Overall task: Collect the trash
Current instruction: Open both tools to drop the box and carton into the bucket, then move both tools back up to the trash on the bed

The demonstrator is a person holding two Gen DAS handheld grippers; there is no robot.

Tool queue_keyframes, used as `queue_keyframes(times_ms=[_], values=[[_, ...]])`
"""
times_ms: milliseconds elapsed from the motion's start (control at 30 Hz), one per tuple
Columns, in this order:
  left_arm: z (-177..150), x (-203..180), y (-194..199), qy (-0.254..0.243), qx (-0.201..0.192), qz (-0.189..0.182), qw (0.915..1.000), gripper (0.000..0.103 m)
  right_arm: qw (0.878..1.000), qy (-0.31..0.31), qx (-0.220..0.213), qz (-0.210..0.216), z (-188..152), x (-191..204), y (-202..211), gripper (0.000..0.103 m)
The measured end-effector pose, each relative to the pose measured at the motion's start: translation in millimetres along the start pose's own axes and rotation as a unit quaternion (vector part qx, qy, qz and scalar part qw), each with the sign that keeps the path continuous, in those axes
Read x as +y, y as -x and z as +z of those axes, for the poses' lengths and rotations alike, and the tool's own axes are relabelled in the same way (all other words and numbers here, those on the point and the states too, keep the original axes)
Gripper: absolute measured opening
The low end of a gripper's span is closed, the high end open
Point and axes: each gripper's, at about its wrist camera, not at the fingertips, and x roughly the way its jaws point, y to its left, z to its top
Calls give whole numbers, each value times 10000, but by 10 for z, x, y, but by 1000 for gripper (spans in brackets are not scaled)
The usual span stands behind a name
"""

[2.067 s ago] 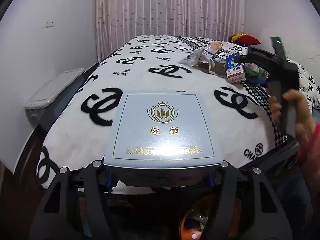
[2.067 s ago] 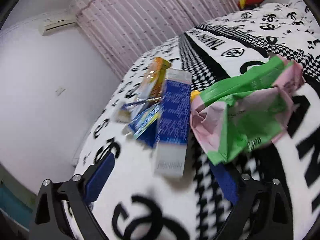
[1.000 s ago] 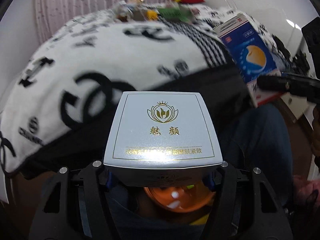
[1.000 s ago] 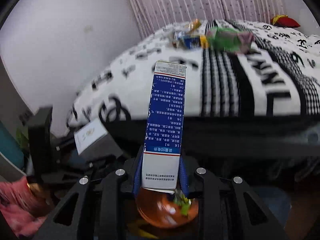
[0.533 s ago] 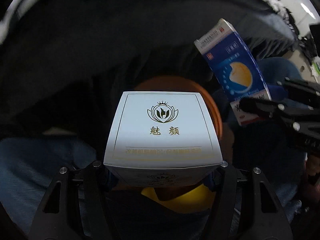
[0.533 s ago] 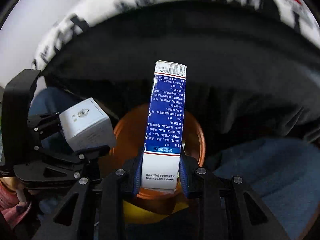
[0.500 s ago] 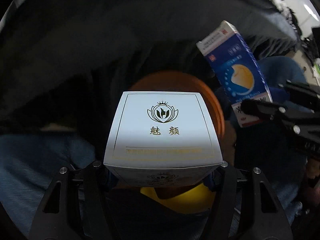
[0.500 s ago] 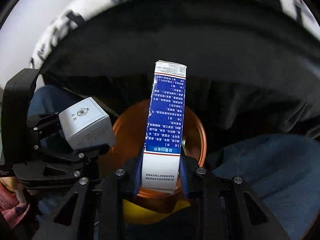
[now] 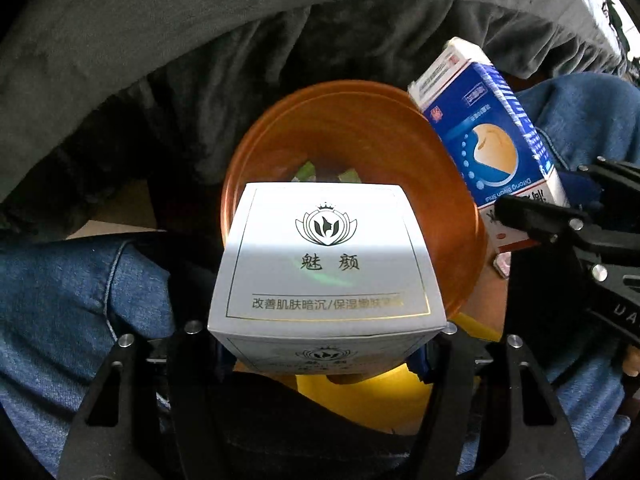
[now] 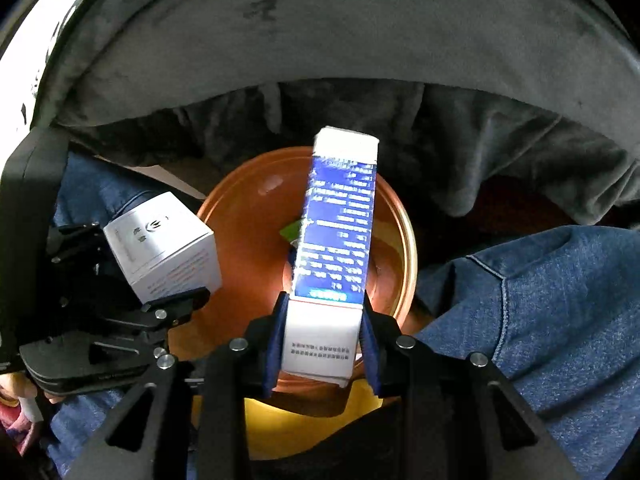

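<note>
My left gripper (image 9: 326, 344) is shut on a white box with gold print (image 9: 326, 256) and holds it over the near rim of an orange bin (image 9: 360, 136). My right gripper (image 10: 322, 344) is shut on a tall blue and white carton (image 10: 336, 236) and holds it upright over the same bin (image 10: 248, 208). The carton (image 9: 492, 148) and the right gripper (image 9: 560, 224) show at the right of the left wrist view. The white box (image 10: 160, 248) and the left gripper (image 10: 132, 312) show at the left of the right wrist view. Green scraps (image 9: 308, 170) lie inside the bin.
A dark grey blanket edge (image 9: 200, 40) hangs over the bed side just behind the bin. The person's legs in blue jeans (image 9: 60, 292) (image 10: 540, 304) flank the bin on both sides. A yellow object (image 10: 320, 428) lies under the near rim.
Both grippers swung away from the bed top and down over the orange bin, each still holding its box. In the last half second they shifted only slightly above the bin.
</note>
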Motion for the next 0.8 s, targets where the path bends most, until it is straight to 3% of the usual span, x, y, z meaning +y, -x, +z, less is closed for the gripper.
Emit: queue_keyframes(times_ms=[33,100,800], values=[[-8,-17,-15,-13,9,13,10000,65,10000,-23,-24,-8,5,-7,5,42],[-1,-41,-11,-23,-6,110,9999,78,9999,-84,-128,-63,17,-20,34,69],[45,28,46,43,-122,243,9996,82,9986,-301,-423,-90,41,-79,116,77]])
